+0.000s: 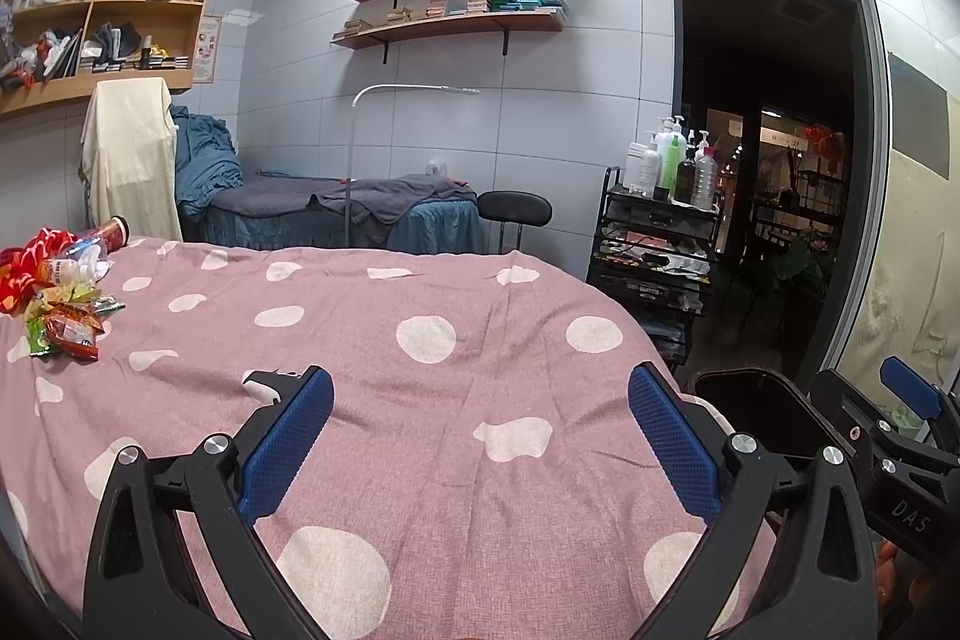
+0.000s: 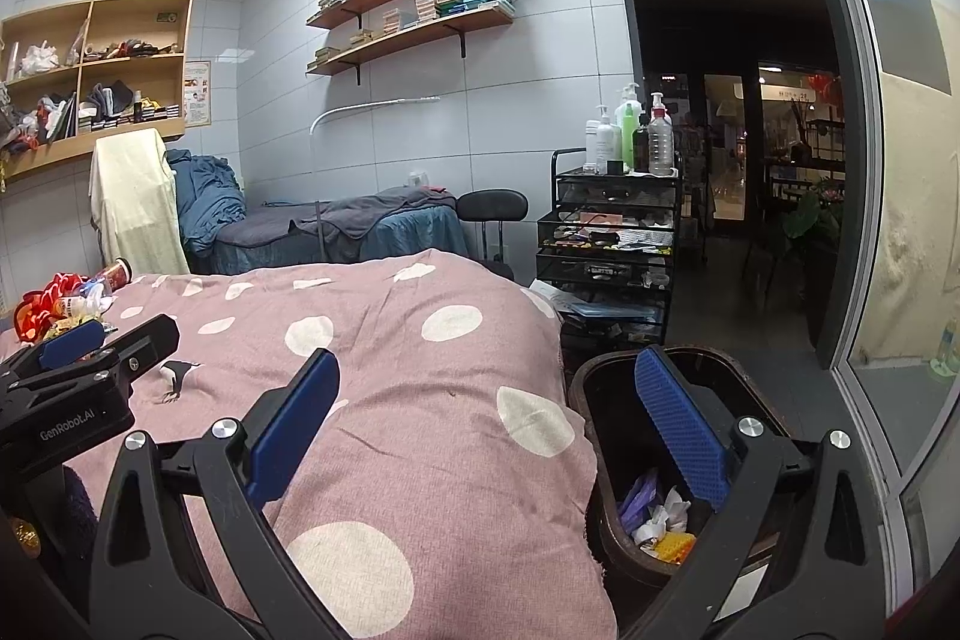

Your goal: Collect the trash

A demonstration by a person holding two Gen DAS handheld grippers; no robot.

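A pile of trash (image 1: 63, 304) lies at the far left of the pink spotted bed (image 1: 456, 400): snack wrappers, a plastic bottle, a tube-shaped can and a red bag. It also shows in the right wrist view (image 2: 66, 298). My left gripper (image 1: 480, 424) is open and empty above the bed, well short of the pile. My right gripper (image 2: 486, 412) is open and empty, over the bed's right edge and the black trash bin (image 2: 606, 400), which holds several wrappers. The bin's rim also shows in the left wrist view (image 1: 738, 388).
A black wire cart (image 2: 606, 244) with bottles on top stands beyond the bin. A black stool (image 2: 492, 208) and a blue massage bed (image 1: 336, 208) stand behind. A dark open doorway (image 2: 720, 100) and a glass wall are at right.
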